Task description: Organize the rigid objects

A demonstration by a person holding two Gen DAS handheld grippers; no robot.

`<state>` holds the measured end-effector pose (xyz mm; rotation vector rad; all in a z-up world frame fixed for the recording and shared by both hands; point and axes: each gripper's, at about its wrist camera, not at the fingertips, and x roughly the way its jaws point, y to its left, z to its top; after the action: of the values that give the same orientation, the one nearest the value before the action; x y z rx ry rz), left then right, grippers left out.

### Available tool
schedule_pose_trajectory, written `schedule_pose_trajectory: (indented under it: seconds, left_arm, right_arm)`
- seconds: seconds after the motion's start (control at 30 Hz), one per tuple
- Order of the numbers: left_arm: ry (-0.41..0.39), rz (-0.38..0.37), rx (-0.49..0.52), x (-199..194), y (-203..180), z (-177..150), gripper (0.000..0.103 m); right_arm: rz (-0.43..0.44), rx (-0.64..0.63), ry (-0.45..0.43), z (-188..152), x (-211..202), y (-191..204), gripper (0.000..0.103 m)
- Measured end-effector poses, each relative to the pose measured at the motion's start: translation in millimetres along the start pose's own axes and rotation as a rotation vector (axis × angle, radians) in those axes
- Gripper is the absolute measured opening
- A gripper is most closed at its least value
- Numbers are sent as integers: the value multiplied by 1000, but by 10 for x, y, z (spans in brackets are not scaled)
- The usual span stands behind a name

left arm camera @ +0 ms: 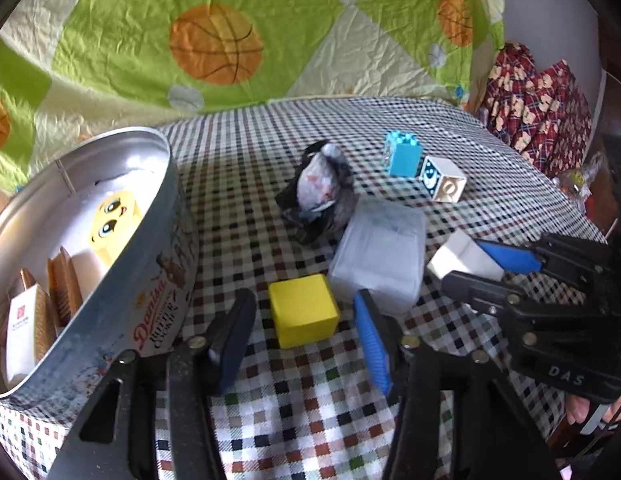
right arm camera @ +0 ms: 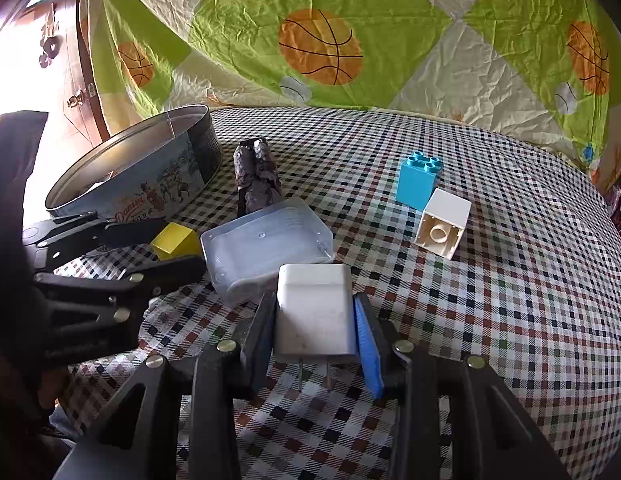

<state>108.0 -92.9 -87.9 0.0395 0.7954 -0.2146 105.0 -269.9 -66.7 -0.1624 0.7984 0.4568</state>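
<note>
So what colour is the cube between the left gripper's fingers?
Yellow cube, plain on every visible face; clearest in the left wrist view.

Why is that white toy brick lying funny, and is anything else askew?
The white brick is tipped on its side, its hollow underside facing out, while the blue brick beside it stands upright, studs up. The clear plastic box also sits tilted. Nothing looks spilled or broken.

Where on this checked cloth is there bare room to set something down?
The checked cloth lies bare right of the white brick and blue brick, and along the far edge below the quilt. It is crowded from the cookie tin across the yellow block, clear box and white charger.
</note>
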Motion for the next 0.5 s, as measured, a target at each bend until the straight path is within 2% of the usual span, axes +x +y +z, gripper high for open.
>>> schedule_pose_trajectory:
  seconds: [0.1,0.5]
  left_arm:
    - [12,-14,-27,35,40,3,28]
    - [-88,82,4,-130,-5,-14,27]
  right_arm:
    - [-9,3,-6,4,-4,-1,40]
    - [-93,37,-85,-22,-116,-50,40]
